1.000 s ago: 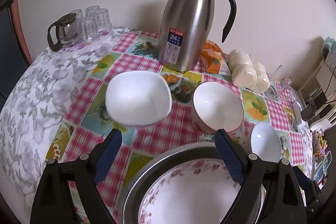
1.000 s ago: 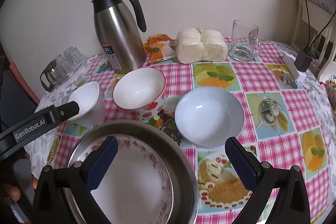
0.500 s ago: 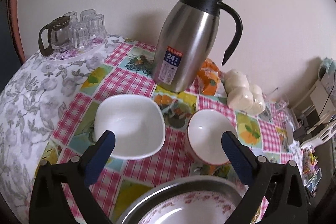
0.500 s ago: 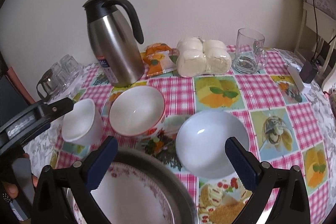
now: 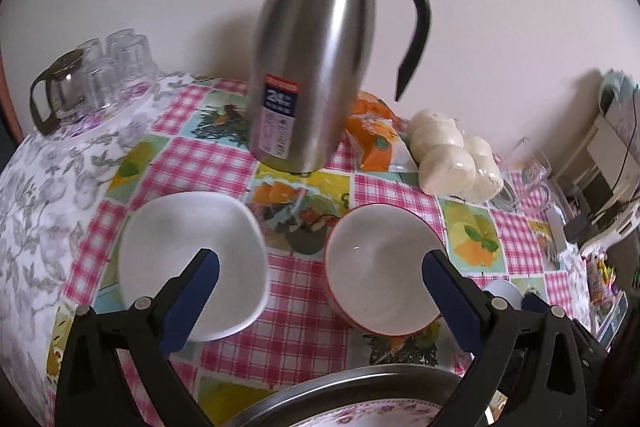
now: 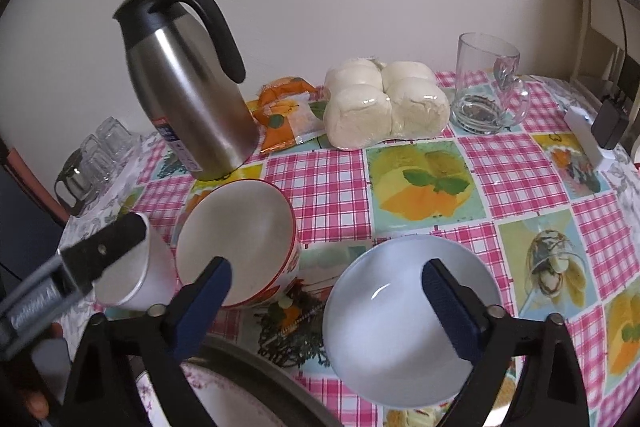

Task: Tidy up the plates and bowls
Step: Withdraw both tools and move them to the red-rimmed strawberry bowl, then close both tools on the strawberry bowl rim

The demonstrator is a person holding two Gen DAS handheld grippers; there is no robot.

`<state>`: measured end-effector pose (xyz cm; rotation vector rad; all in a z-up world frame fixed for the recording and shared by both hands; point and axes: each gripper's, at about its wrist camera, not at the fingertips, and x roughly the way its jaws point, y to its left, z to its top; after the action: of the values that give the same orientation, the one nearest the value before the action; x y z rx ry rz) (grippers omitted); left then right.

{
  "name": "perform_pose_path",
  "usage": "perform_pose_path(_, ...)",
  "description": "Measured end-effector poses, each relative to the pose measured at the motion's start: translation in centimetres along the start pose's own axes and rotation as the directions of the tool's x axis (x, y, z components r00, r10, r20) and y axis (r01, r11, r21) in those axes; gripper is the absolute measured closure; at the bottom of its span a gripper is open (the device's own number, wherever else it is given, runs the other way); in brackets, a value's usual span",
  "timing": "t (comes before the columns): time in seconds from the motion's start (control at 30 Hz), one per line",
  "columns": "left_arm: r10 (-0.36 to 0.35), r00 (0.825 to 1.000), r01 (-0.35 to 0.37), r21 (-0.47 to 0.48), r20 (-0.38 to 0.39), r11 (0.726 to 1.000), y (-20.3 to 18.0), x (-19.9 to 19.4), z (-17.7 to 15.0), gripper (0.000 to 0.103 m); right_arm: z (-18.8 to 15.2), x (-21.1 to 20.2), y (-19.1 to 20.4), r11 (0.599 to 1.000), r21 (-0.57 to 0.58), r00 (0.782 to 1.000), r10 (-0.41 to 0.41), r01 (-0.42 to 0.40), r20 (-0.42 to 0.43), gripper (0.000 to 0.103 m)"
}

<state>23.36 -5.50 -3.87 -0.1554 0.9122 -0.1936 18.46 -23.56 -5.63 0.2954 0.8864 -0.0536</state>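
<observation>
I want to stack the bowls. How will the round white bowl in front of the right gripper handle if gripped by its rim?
The white bowl looks glazed and glossy, so probably slippery. Likely ceramic: stiff, breakable. Its shallow, wide shape suggests it won't tip easily.

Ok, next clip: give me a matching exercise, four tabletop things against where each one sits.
Things:
1. steel jug
2. glass mug
3. red-rimmed bowl
4. bag of buns

Places:
A. between the square white bowl and the round white bowl
B. far right by the wall
C. right behind the red-rimmed bowl
D. between the orange packet and the mug

Pairs: 1-C, 2-B, 3-A, 4-D
</observation>
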Motion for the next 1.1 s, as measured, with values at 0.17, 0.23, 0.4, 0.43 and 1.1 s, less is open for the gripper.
perform_pose_path(0.17, 0.008, 1.000, -0.007, 0.024, -0.029, 1.000, -1.0, 1.3, -0.4, 0.002, 0.3, 1.1, 0.3, 1.000, -0.011, 1.000, 0.000, 0.000, -0.005, 0.020)
perform_pose_path(0.23, 0.019, 0.999, -0.018, 0.026, -0.031, 0.999, -1.1, 1.7, -0.5, 0.002, 0.3, 1.6, 0.3, 1.000, -0.016, 1.000, -0.002, 0.002, -0.011, 0.025)
perform_pose_path(0.4, 0.006, 0.998, -0.007, -0.003, -0.059, 1.000, -0.7, 2.4, -0.5, 0.006, 0.5, 2.2, 0.5, 1.000, -0.026, 1.000, 0.008, -0.008, -0.014, 0.037)
perform_pose_path(0.43, 0.001, 0.998, -0.002, -0.007, -0.064, 1.000, -0.7, 2.6, -0.5, 0.014, 0.5, 2.3, 0.5, 1.000, -0.029, 1.000, 0.008, -0.008, -0.014, 0.038)
perform_pose_path(1.1, -0.024, 0.981, 0.026, 0.011, -0.191, 1.000, -1.1, 5.5, -2.0, 0.073, 0.1, 3.6, 2.3, 0.993, -0.095, 0.996, 0.064, -0.070, -0.066, 0.085)
